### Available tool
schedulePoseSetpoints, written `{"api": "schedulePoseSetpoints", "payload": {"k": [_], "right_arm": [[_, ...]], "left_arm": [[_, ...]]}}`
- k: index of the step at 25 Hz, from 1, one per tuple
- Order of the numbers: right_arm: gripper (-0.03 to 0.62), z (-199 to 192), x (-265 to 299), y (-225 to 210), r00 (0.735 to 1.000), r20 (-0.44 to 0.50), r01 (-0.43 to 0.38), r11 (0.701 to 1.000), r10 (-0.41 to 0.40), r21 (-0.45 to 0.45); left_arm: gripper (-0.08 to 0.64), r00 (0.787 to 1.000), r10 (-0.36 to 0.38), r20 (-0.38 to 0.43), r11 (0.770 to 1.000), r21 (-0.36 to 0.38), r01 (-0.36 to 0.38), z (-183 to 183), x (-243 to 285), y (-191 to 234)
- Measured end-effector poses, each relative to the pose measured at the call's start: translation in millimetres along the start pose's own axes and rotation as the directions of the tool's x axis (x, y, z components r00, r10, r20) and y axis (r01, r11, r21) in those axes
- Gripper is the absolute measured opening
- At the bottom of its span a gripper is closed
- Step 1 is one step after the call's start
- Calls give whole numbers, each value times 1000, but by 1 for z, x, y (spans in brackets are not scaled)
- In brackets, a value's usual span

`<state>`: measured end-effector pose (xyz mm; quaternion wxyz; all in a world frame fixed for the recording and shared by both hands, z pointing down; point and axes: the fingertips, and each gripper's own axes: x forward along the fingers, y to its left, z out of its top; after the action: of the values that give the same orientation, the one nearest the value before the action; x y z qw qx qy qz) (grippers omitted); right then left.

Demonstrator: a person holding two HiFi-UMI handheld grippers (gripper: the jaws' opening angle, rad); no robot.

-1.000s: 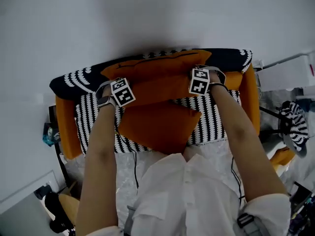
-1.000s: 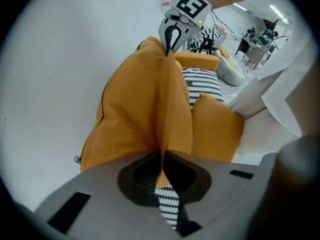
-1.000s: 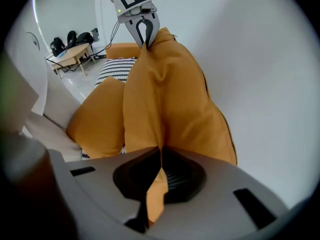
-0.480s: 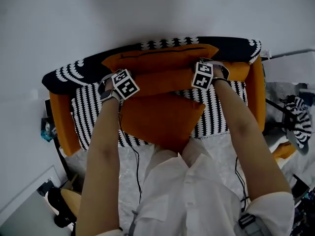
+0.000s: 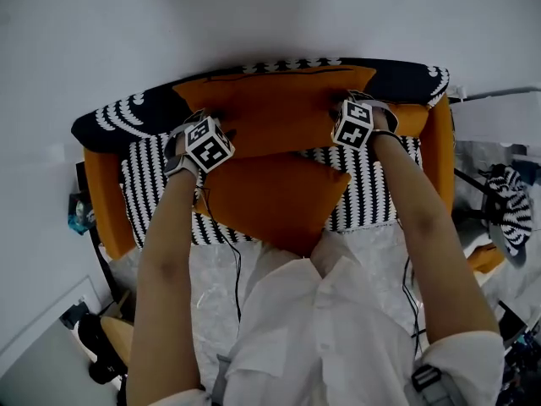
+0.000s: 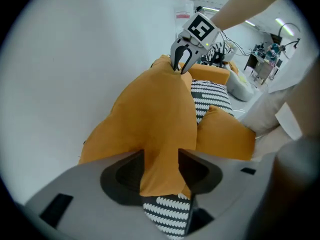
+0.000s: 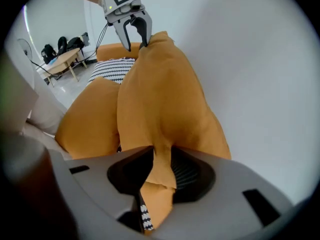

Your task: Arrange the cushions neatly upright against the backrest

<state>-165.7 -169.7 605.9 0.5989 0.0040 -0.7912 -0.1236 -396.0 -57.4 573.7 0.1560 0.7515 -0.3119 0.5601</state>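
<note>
Here, in the head view, the large orange cushion (image 5: pixel 279 108) stands up against the backrest (image 5: pixel 127 127), which is draped in a black-and-white patterned cover and sits close to the white wall (image 5: pixel 254 15) at 12 o'clock. The left gripper (image 6: pixel 161 156) is at the cushion's 9 o'clock corner and the right gripper (image 7: pixel 162 156) at its 3 o'clock corner, both pointing steeply down.

In the left gripper view the jaws stand apart, having just been opening. The cushion's corner fabric lies between them and fills most of the gap, but it is not pinched. In the right gripper view the jaws have also just been opening. A thin fold of the same cushion hangs between them, and the ribbed pad on the 3 o'clock side is bare, so that corner is loose as well. Each gripper view shows the other gripper at the far end of the cushion's top ridge, toward 12 o'clock.

A second orange cushion (image 5: pixel 275 201) lies tilted on the striped seat (image 5: pixel 365 194), at 6 o'clock of the upright one and touching its lower edge. Orange armrests (image 5: pixel 100 214) close the sofa at 9 and 3 o'clock. The person's white shirt (image 5: pixel 321 337) fills the view at 6 o'clock.
</note>
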Motion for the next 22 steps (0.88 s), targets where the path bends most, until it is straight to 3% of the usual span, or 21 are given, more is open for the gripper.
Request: {"api": "schedulePoseSetpoints", "payload": {"k": [3,6,8,12,16,22], "right_arm": [[118,8,-22,-3,994,106,26,991,-40,132],[143,17,-40,9,977,207,-10,952,-56,305],[151,18,-43,26,972,233,-43,934,-44,354],[166,6,-29,88,977,208,-129,918,53,374],[185,-12,4,164,969,173,-237,870,178,432],[211,-41,59,262,948,109,-313,807,299,502]], "left_arm": [[230,999,18,36,1000,12,-18,2,-16,-10],[232,998,19,55,999,44,-21,4,-25,-31],[231,998,-11,54,997,71,7,5,-25,-51],[232,991,-134,-25,980,144,137,-13,-5,-101],[233,960,-242,-142,943,198,267,-48,25,-144],[239,918,-321,-231,903,216,370,-92,76,-194]]}}
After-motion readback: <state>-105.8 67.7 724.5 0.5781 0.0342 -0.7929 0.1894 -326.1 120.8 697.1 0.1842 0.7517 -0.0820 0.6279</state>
